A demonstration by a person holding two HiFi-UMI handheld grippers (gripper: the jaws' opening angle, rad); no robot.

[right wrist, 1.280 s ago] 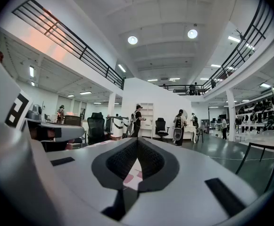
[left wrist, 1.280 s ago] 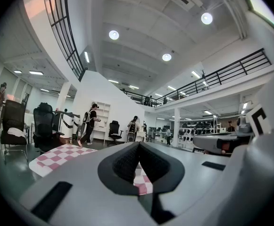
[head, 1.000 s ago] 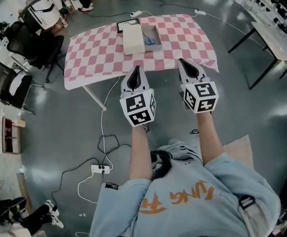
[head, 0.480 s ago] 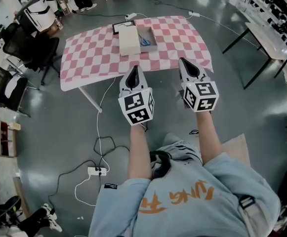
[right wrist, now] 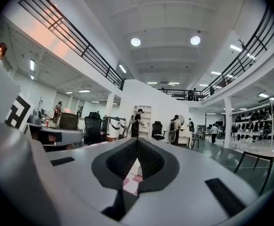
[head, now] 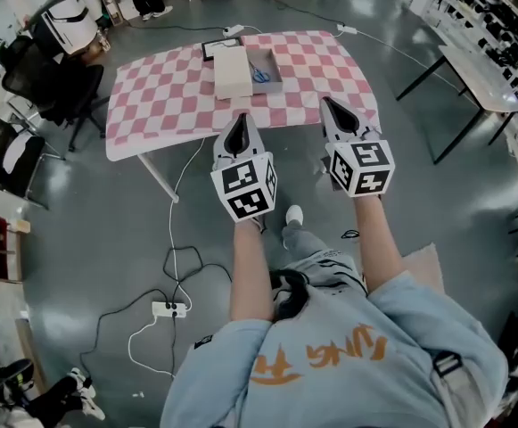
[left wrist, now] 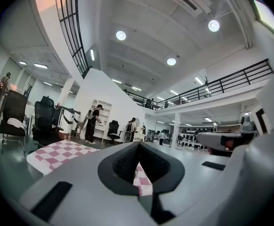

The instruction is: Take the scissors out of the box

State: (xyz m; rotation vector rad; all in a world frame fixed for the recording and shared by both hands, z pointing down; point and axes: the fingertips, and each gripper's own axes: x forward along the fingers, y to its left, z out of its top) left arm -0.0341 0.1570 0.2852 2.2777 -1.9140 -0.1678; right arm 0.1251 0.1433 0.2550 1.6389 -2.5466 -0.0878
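A person stands on a grey floor facing a table [head: 152, 141] draped in a pink and white checked cloth [head: 169, 96]. They hold the left gripper [head: 238, 123] and the right gripper [head: 332, 105] level, side by side, both short of the table. Each gripper's fingers are pressed together at the tips, with nothing between them.

The scissors [head: 260, 73] have blue handles. They lie flat inside an open box [head: 277, 84] at the far middle of the table, well apart from both grippers. What looks like its white lid [head: 232, 71] lies touching or just beside the box, on its left.

Several things could likely go wrong from here:
- A cable [head: 184, 199] trails across the floor near the table and runs to a power strip [head: 170, 308], so a step forward could catch on it.
- The fingers have to part before they reach the scissors. If they arrive closed, they would only push the scissors around.
- The scissors lie flat on the box floor and close to its walls, so a finger may hit a wall or slide over the handles.
- The box looks light and sits on loose cloth, so it may slide or lift along with the scissors unless the other gripper steadies it.
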